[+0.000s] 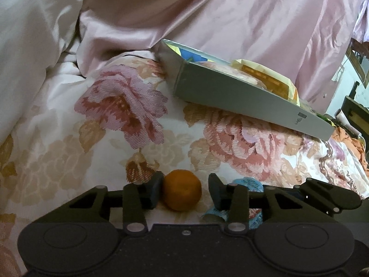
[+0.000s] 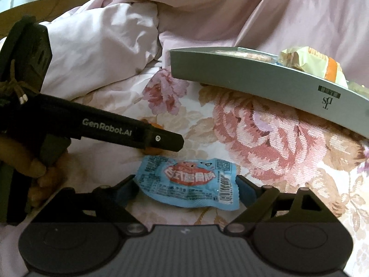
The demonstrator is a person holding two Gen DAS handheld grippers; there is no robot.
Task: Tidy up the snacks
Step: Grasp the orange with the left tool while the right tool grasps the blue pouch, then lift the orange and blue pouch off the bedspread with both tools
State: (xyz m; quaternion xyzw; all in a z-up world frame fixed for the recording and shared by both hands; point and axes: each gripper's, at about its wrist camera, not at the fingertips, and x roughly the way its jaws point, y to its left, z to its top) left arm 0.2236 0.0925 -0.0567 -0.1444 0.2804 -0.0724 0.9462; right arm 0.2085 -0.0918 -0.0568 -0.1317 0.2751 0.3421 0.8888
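A small orange mandarin (image 1: 181,190) lies on the floral bedspread between the fingers of my left gripper (image 1: 185,190). The jaws are open; the left pad touches the fruit and the right pad stands apart. A blue snack packet (image 2: 189,182) lies flat between the open fingers of my right gripper (image 2: 186,190); part of it shows in the left wrist view (image 1: 248,184). A grey shallow box (image 1: 242,97) with wrapped snacks (image 1: 265,78) in it sits farther back; it also shows in the right wrist view (image 2: 265,80). The left gripper's body (image 2: 110,127) hides most of the mandarin (image 2: 152,150) there.
Pink and white bedding (image 1: 207,11) is bunched up behind the box. The floral bedspread (image 1: 92,138) spreads left of the mandarin. Furniture and orange cloth (image 1: 352,143) lie past the bed's right edge.
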